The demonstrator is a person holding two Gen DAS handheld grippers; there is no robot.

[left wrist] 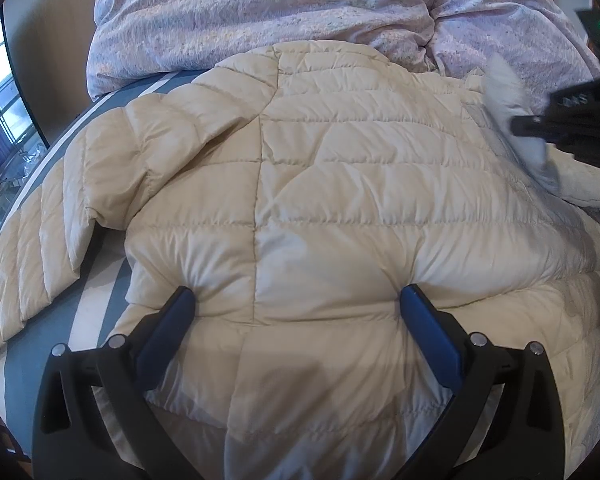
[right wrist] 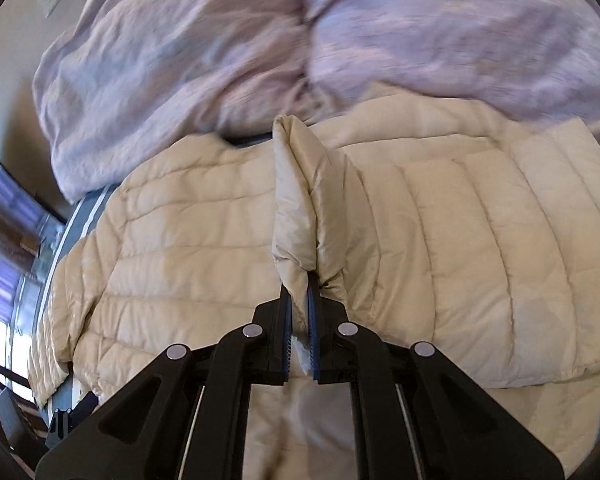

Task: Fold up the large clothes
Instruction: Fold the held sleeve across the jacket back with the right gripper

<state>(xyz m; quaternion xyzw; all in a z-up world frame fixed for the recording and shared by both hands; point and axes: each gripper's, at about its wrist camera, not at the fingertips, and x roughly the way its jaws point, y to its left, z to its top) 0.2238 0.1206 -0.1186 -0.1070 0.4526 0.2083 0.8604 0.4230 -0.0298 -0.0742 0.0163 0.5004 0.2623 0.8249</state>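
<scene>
Clamped tight on a pinched fold of the cream quilted down jacket (right wrist: 204, 240) spread across the striped bed (left wrist: 100, 300), the right gripper (right wrist: 299, 280) should carry it across smoothly while the wide-open left gripper (left wrist: 298, 300) pins the body flat.

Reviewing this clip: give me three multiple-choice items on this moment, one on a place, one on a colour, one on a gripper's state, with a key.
1. Where does the puffer jacket lie?
A. on a striped bed sheet
B. on a hanger
C. in a basket

2. What colour is the crumpled duvet beyond the jacket?
A. green
B. pale pink-lilac
C. black

3. How do the right gripper's jaws stand?
A. wide open, empty
B. out of view
C. shut on a fold of jacket

Key: 1 A, stripes show beside the sleeve; 2 B, seen in both views; 3 C, fabric is pinched between the jaws.
</scene>
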